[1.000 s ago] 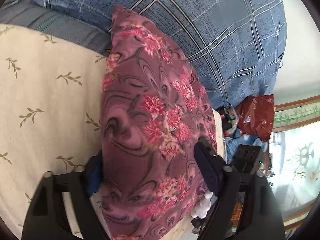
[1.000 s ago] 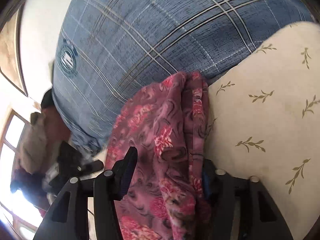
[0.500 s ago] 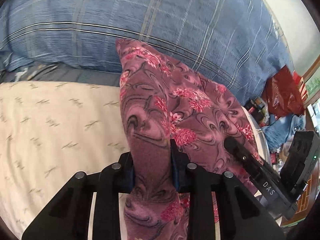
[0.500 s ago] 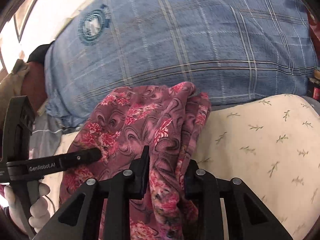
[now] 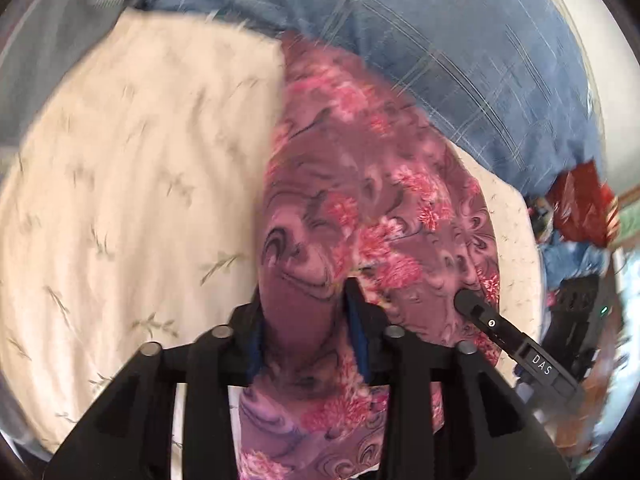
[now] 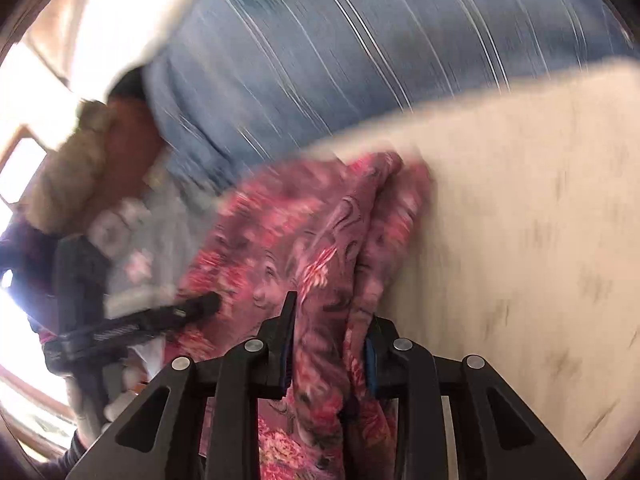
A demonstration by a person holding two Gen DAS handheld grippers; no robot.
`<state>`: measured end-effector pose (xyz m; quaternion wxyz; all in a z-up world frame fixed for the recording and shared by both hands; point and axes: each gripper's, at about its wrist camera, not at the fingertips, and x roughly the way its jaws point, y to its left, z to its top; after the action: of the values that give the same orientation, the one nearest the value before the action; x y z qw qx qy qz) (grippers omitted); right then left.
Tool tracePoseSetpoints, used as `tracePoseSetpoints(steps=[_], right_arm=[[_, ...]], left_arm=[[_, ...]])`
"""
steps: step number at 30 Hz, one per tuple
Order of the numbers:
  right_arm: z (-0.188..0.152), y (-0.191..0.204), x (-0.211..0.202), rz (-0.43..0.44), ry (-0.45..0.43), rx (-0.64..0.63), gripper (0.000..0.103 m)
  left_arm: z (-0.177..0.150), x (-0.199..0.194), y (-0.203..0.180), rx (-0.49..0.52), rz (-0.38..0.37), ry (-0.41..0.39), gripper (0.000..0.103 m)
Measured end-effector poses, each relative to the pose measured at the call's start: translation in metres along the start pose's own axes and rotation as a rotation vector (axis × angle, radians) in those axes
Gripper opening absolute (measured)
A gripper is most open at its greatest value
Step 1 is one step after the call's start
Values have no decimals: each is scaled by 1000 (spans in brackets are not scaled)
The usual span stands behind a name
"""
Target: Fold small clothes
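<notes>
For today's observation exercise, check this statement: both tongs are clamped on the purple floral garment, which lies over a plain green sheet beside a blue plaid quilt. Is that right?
Not quite. The sheet is cream with small leaf sprigs, not plain green; the left wrist view shows it best. The rest holds: the left tongs and right tongs are both clamped on the purple floral garment, beside the blue plaid quilt.

A home bedroom: leaf-print bedsheet (image 5: 120, 184) and blue plaid pillow (image 5: 460, 52).
</notes>
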<state>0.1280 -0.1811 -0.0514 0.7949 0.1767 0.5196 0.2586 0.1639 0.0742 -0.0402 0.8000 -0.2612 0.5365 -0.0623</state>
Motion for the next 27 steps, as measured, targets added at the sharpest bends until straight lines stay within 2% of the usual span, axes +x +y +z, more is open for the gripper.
tracePoseSetpoints(steps=[3, 5, 6, 7, 8, 11, 14, 15, 17, 19, 21, 22, 24, 25, 27], right_arm=[[-2, -3, -12, 13, -29, 47, 36], [7, 0, -28, -12, -93, 32, 37], [11, 1, -36, -23, -129, 28, 37], [17, 0, -42, -24, -163, 31, 37], [25, -1, -46, -1, -194, 40, 37], [43, 2, -33, 26, -196, 47, 37], [62, 2, 1, -22, -151, 36, 37], [66, 0, 10, -37, -128, 39, 29], [71, 0, 19, 21, -126, 18, 5], [72, 4, 7, 63, -201, -24, 4], [68, -4, -1, 70, -244, -6, 4], [66, -12, 2, 67, -236, 15, 4], [60, -31, 22, -8, -160, 47, 4], [56, -37, 30, 4, -134, 44, 4], [55, -38, 25, 26, -150, 57, 4]], left_arm=[[2, -10, 6, 0, -37, -15, 38], [7, -21, 6, 23, -41, -50, 40], [11, -24, 6, 28, -43, -67, 44], [15, -26, 4, 28, -49, -79, 51], [22, -25, 1, 28, -58, -85, 55], [48, -11, -10, 32, -53, -77, 64], [66, 2, -15, 36, -18, -64, 64], [72, 5, -14, 35, -10, -60, 65], [81, 14, -16, 34, 10, -49, 65], [84, 23, -19, 69, 56, -72, 65], [87, 38, -19, 92, 94, -61, 65], [87, 45, -16, 79, 84, -43, 65], [86, 52, -15, 54, 74, -38, 69], [84, 50, -17, 69, 84, -52, 69], [82, 50, -21, 97, 110, -66, 69]])
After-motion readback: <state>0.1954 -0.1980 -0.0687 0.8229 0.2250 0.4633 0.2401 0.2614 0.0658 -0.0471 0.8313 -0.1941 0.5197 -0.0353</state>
